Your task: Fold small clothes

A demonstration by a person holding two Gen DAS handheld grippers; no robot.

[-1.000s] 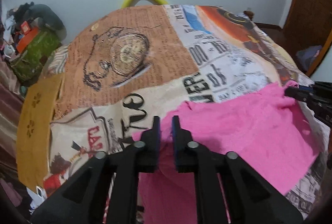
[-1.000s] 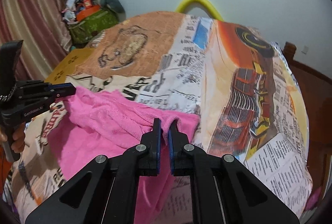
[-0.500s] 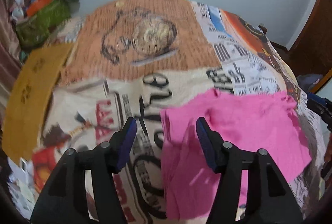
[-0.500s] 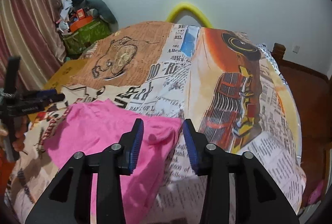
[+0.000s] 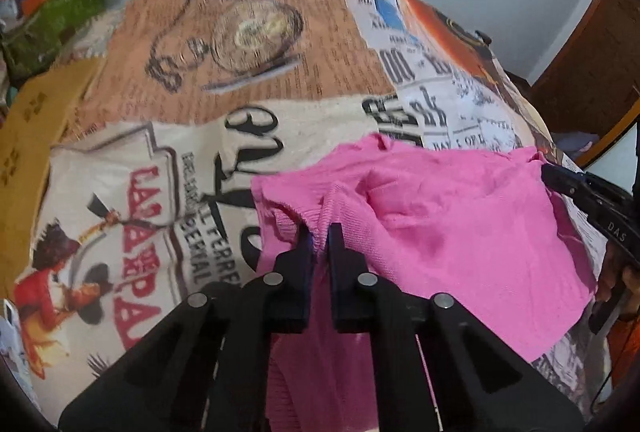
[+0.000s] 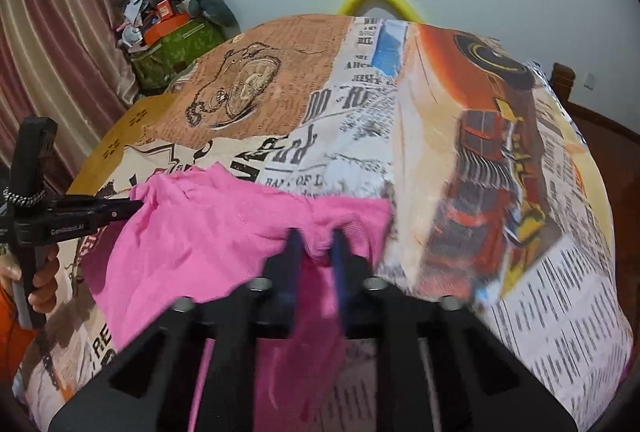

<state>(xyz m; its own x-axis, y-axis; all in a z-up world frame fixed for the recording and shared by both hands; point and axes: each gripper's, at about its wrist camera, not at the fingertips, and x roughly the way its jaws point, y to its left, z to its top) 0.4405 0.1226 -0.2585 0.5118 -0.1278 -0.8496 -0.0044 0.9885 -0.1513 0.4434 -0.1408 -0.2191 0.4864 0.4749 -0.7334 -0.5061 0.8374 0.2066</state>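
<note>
The soft, limp pink knit garment (image 5: 440, 216) is pinched at its near edge by the left gripper (image 5: 319, 236). The right gripper (image 6: 316, 244) is clamped on the opposite corner. Hemmed corners are judged the best holds.

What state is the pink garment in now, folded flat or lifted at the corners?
Lifted and bunched. The left gripper and right gripper each pinch a near corner of the pink garment, whose fabric wrinkles above the bedsheet.

Pink garment (image 5: 440, 216) spread on printed bedspread (image 5: 160, 159); ribbed near edge is clamped between closed fingers of left hand-held gripper (image 5: 319, 232); far corner is met by right hand-held gripper (image 5: 552, 173)
</note>
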